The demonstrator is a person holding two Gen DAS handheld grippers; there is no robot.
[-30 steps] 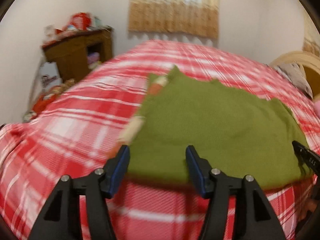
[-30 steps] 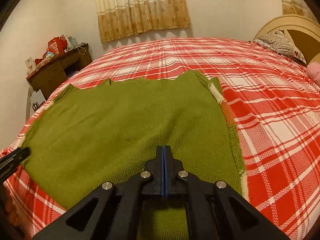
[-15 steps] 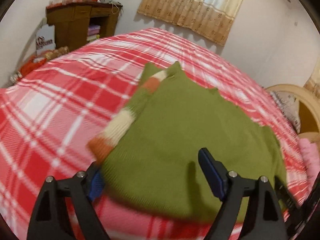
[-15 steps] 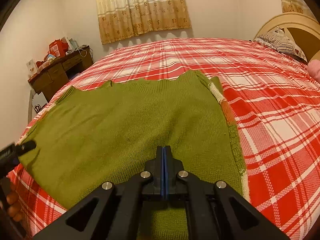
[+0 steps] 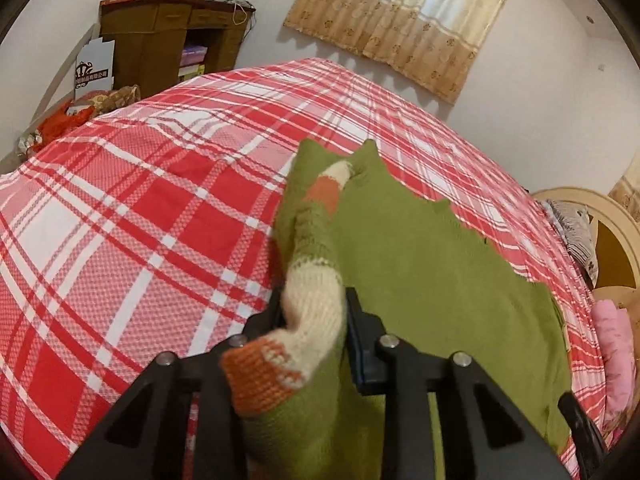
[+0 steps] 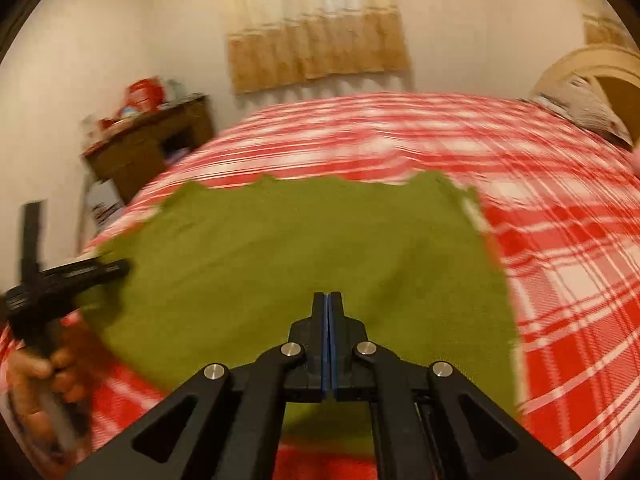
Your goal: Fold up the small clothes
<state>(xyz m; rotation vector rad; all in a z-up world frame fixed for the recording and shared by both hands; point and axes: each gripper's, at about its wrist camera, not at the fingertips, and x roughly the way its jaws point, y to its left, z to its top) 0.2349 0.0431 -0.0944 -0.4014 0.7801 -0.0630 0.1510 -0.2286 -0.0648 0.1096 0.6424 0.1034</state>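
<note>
The green knit sweater (image 5: 432, 280) lies spread on the bed (image 5: 140, 220), over a red-and-white plaid cover. Its striped sleeve (image 5: 316, 296), banded cream and orange, is clamped between the jaws of the left hand-held gripper (image 5: 314, 312). The right hand-held gripper (image 6: 327, 320) is closed on the near hem. The loose, stretchy knit could be dragged askew if one side were pulled harder, and the bunched sleeve could slip free, leaving a crooked fold.
</note>
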